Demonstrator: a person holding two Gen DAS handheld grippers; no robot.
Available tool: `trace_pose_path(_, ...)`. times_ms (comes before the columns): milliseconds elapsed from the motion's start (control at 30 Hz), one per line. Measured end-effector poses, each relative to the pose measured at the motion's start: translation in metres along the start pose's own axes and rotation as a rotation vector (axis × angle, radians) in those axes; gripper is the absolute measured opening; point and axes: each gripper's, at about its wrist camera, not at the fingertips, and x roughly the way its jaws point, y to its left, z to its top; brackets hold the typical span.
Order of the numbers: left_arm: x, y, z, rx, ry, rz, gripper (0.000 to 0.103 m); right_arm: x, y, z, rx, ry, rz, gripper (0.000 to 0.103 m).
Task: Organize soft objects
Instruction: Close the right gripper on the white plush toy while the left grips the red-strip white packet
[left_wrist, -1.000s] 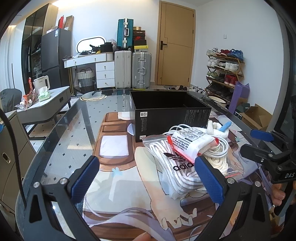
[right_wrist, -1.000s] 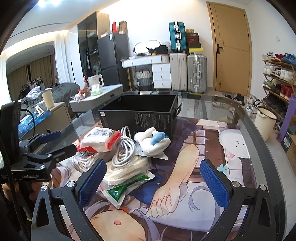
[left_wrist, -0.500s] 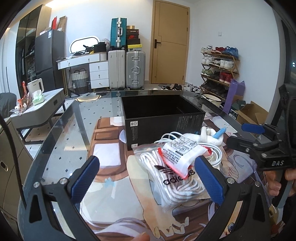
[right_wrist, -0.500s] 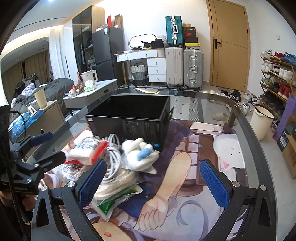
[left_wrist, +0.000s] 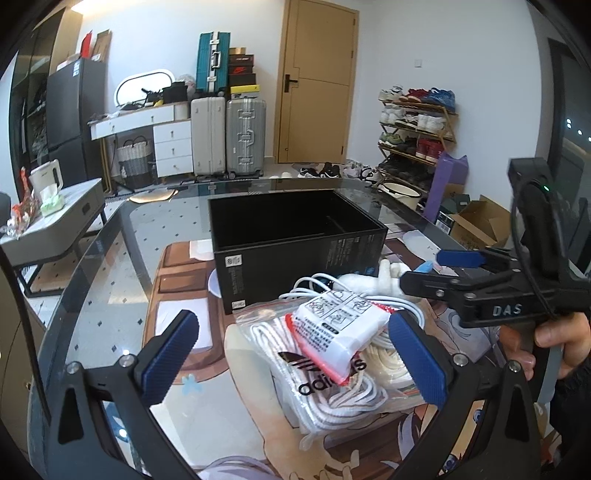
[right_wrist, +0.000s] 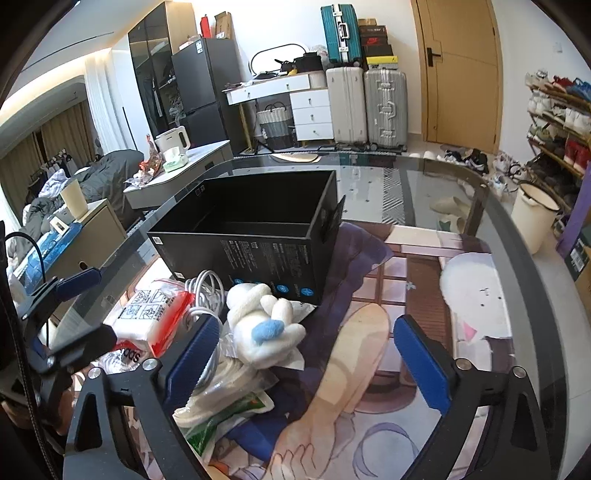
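A pile of soft things lies on the printed mat in front of an open black box (left_wrist: 295, 236) (right_wrist: 255, 236). On top is a white and red tissue pack (left_wrist: 334, 328) (right_wrist: 147, 314), over a clear bag of white adidas socks (left_wrist: 325, 380) and a coiled white cable (right_wrist: 205, 291). A white plush toy with a blue patch (right_wrist: 264, 328) (left_wrist: 373, 282) lies by the box. My left gripper (left_wrist: 295, 358) is open, just short of the pack. My right gripper (right_wrist: 306, 362) is open, close to the plush toy.
A green and white bag (right_wrist: 225, 413) lies at the pile's near side. The glass table's rounded rim (right_wrist: 532, 258) runs on the right. Suitcases (left_wrist: 229, 136), a shoe rack (left_wrist: 413, 129) and a side table (left_wrist: 55, 218) stand beyond the table.
Both grippers have moved forward toward the pile and the box. The right gripper now reaches farther in over the pile's right side in the left wrist view. Both stay open.
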Motion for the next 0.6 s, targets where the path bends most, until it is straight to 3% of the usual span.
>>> trace_pose_path(233,0.008,-0.011,0.004,0.074,0.022,-0.003,0.099,0.018,0.003,0.003,-0.023,0.035,0.005,0.096)
trace_pose_path(300,0.011,-0.011,0.004,0.070,0.035,-0.021,0.093,0.021,0.003,0.003,-0.021,0.042,0.013,0.095)
trace_pose_path(367,0.013,-0.011,0.003,0.066,0.044,-0.034,0.087,0.024,0.002,0.003,-0.018,0.059,0.030,0.086)
trace_pose_path(467,0.013,-0.014,0.001,0.071,0.048,-0.049,0.084,0.030,0.002,0.003,-0.019,0.074,0.056,0.083)
trace_pose_path(600,0.014,-0.019,0.000,0.081,0.053,-0.080,0.067,0.031,0.006,0.001,-0.029,0.076,0.077,0.076)
